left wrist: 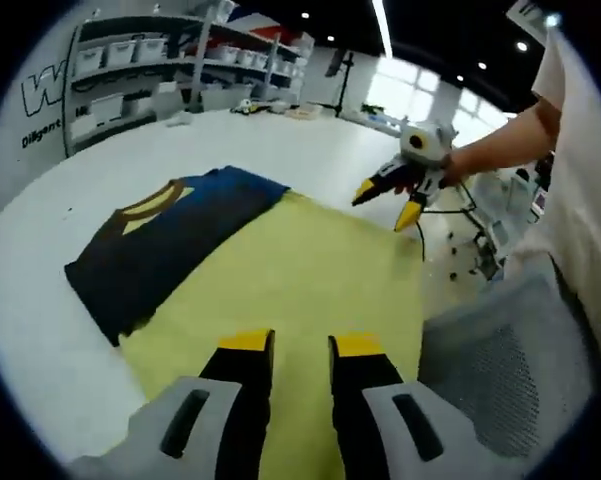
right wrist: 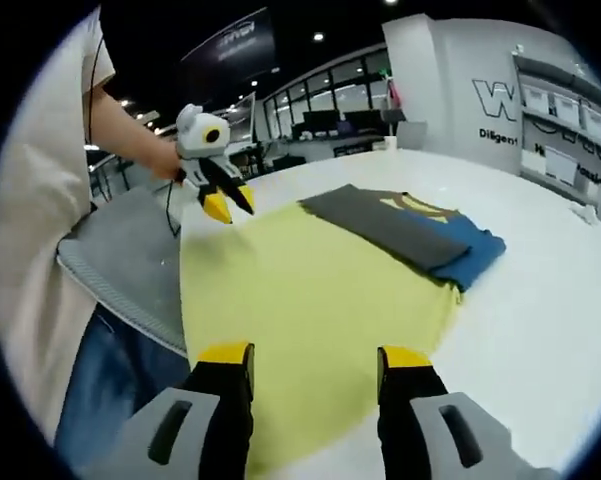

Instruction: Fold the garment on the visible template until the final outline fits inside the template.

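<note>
Left gripper view: left gripper point(left wrist: 300, 345) slightly apart, right gripper point(right wrist: 313, 357) agape, both empty above bare template point(left wrist: 290, 275); folded garment point(left wrist: 165, 240) overhangs far edge.

The room was bright from ceiling lights point(left wrist: 383, 25) and big windows point(left wrist: 400, 92). Edges bent round, and everything looked a little blurry.

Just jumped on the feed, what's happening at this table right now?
A person holds a claw in each hand above a white table. A dark folded garment with blue and yellow parts lies partly on the far edge of a yellow template, partly on the bare table. The left claw and the right claw are both open and empty, hovering over the template, touching nothing. The garment still overhangs the template's outline.
</note>
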{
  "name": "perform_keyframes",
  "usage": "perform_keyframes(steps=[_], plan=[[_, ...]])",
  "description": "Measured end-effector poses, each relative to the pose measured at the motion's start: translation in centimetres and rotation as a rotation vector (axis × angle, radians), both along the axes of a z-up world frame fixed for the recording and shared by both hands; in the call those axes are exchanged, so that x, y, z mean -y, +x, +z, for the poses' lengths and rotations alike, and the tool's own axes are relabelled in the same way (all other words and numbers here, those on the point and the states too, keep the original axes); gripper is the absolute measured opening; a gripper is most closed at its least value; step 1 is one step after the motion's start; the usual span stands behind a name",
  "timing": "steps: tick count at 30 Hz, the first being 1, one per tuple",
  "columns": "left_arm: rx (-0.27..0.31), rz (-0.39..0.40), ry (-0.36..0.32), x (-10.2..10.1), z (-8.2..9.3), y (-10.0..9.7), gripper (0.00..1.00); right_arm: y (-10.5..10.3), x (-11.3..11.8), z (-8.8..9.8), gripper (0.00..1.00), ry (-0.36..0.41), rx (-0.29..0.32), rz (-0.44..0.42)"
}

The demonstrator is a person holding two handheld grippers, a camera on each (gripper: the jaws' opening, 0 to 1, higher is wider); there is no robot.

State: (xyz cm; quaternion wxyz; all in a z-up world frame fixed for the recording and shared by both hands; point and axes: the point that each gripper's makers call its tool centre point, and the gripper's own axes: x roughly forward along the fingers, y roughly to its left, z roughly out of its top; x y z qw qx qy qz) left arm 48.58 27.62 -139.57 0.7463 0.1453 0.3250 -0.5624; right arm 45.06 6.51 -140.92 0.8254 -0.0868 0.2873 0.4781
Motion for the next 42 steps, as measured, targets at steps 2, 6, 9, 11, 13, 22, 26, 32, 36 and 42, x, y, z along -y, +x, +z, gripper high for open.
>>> perform_keyframes(steps=[2, 6, 9, 11, 13, 22, 26, 32, 36, 42], plan=[[-0.008, -0.001, 0.004, -0.9, -0.2, -0.8, 0.19, -0.9, 0.0, -0.1, 0.41, -0.007, -0.012, 0.027], [0.011, -0.073, 0.061, -2.8, -1.0, -2.4, 0.20, -2.4, 0.0, -0.3, 0.37, -0.014, -0.024, 0.076], [0.014, -0.113, 0.070, -3.2, -1.1, -3.5, 0.22, -3.6, 0.1, -0.8, 0.34, -0.048, -0.027, 0.115], [0.032, -0.159, 0.101, -3.8, -1.3, -4.2, 0.23, -4.2, 0.2, -1.1, 0.32, -0.057, -0.031, 0.129], [0.050, -0.226, 0.142, -4.3, -1.8, -5.2, 0.22, -4.6, 0.2, -1.1, 0.30, -0.060, -0.027, 0.134], [0.084, -0.348, 0.252, -6.1, -3.0, -8.0, 0.20, -6.8, 1.3, -2.0, 0.25, -0.117, -0.022, 0.185], [0.090, -0.379, 0.289, -7.2, -3.7, -8.8, 0.19, -7.1, 1.7, -2.1, 0.23, -0.129, -0.014, 0.192], [0.108, -0.386, 0.340, -8.2, -4.3, -9.0, 0.18, -7.9, 1.8, -2.8, 0.21, -0.169, 0.001, 0.225], [0.122, -0.362, 0.364, -8.8, -4.5, -8.4, 0.09, -7.7, 1.9, -2.7, 0.20, -0.174, 0.011, 0.222], [0.115, -0.347, 0.368, -8.9, -4.9, -8.0, 0.07, -7.8, 2.1, -3.2, 0.19, -0.209, 0.021, 0.249]])
